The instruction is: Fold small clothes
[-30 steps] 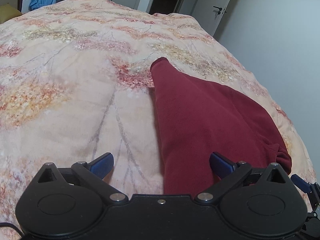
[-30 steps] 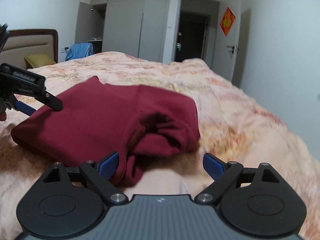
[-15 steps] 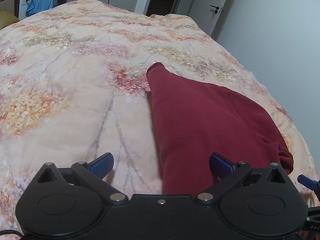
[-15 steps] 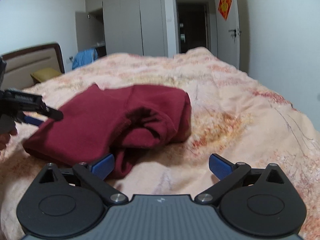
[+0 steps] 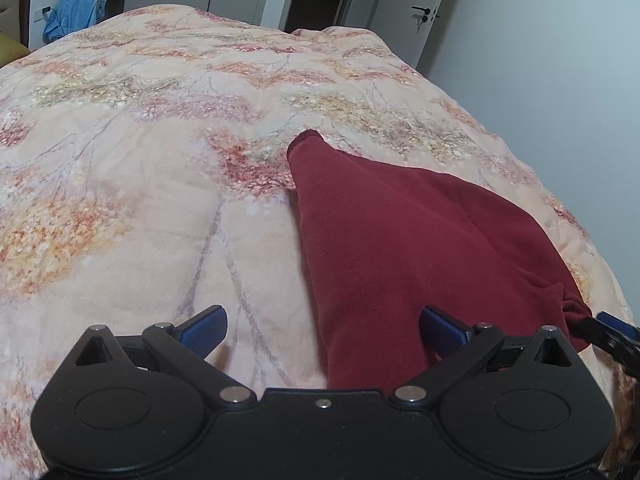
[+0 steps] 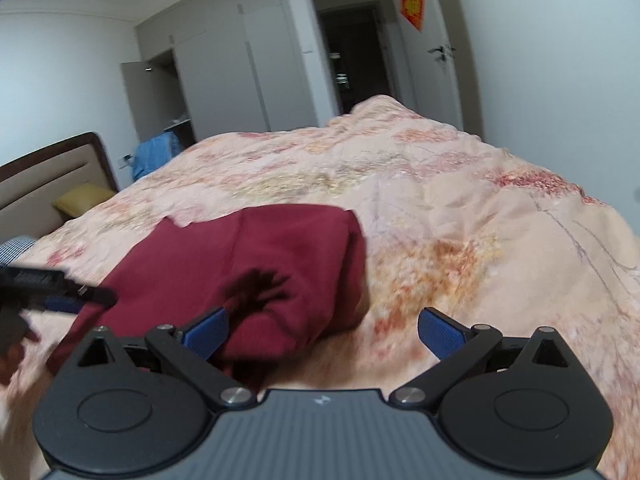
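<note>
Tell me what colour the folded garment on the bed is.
Dark maroon red, plain with no print; the folded fleece garment shows best in the left wrist view.

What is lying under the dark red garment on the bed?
The dark red garment lies folded directly on the floral quilt, which shows all around it. Whether anything else sits beneath, or between its folded layers, cannot be seen because the fabric covers it.

Broad bare quilt (image 5: pixel 160 208) lies open left of the maroon garment (image 5: pixel 392 248); wall (image 5: pixel 560 80) hems the right.
</note>
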Demonstrator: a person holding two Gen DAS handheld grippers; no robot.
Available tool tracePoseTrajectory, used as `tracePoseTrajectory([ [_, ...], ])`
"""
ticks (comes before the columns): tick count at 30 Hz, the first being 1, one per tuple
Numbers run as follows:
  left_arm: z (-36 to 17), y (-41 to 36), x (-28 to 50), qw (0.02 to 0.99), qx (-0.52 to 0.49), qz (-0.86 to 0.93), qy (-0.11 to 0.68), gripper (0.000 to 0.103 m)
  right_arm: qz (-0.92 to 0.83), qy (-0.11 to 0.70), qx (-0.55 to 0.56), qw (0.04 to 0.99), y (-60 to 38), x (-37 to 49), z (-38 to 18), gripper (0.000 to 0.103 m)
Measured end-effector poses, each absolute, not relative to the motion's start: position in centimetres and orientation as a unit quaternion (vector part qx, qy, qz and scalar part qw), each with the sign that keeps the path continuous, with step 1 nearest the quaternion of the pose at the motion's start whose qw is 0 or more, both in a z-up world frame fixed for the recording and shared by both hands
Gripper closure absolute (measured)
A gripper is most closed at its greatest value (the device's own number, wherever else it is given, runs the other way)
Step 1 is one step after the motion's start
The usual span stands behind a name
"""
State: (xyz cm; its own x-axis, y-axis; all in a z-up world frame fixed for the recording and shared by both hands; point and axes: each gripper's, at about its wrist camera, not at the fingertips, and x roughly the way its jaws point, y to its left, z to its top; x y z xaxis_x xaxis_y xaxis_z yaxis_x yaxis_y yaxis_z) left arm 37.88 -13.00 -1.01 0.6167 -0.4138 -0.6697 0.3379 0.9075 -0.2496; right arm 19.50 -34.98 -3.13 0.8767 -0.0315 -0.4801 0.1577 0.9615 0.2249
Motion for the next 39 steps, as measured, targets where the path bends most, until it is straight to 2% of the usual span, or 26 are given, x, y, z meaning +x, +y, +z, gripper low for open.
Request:
tracePoseTrajectory([
  [3,-1.3,-13.2,38.1,0.899,-0.048,-0.214,0.379,0.001,-0.042,0.271,0.145,0.951,-35.9,21.7,-3.7,0.0],
  [8,-1.9,-13.5,38.8,0.898,-0.06,-0.221,0.377,0.001,-0.018,0.273,0.195,0.942,-37.3,23.7,-4.8,0.0],
  [15,-3.1,-14.0,39.7,0.895,-0.072,-0.215,0.385,0.0,0.013,0.262,0.2,0.944,-38.0,26.7,-5.4,0.0],
  [31,-4.2,-14.1,38.8,0.905,-0.07,-0.216,0.359,0.0,0.005,0.235,0.299,0.925,-41.6,24.9,-3.6,0.0],
  [39,-4.1,-13.9,38.6,0.904,-0.073,-0.215,0.361,0.0,-0.008,0.306,0.222,0.926,-38.1,29.0,-3.7,0.0],
])
